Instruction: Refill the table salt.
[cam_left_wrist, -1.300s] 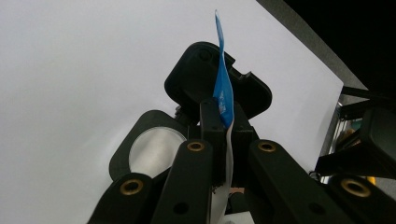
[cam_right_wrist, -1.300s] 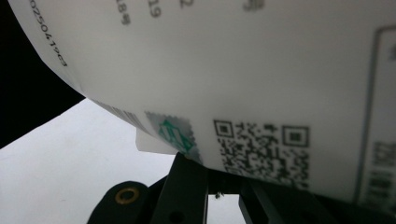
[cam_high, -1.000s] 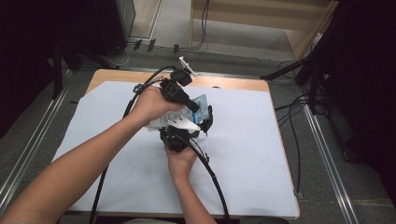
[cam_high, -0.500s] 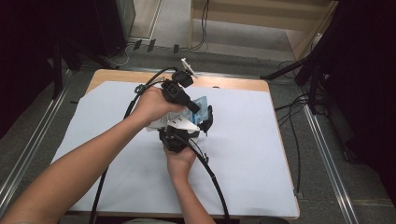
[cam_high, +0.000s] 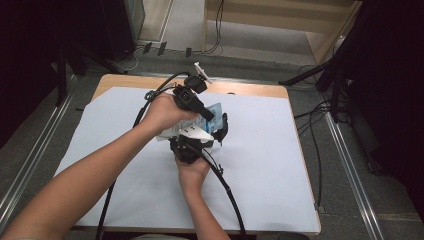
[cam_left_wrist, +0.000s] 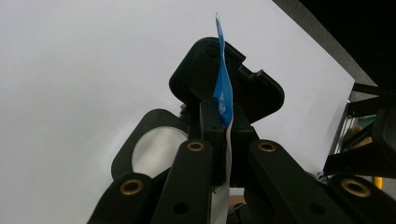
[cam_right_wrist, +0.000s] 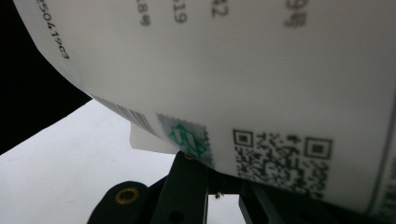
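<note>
Glossy plastic pouch, blue at one o'clock; matt black plastic tools; matt white sheet over the wooden tabletop.

A: What colours are on the packet?

B: White for most of it, blue along the far edge. In the left gripper view that edge is bright blue with small white marks, going white lower down.

A: And any print on it?

B: Grey numbers, a black barcode, a black square code and a green diamond-patterned stamp on the white face.

A: The grippers?

B: Both black; the left gripper has brass-coloured rivets, and so does the right gripper.

A: The table?

B: Light wood at the far edge, under a pale bluish-white sheet. Black cables cross it.
</note>
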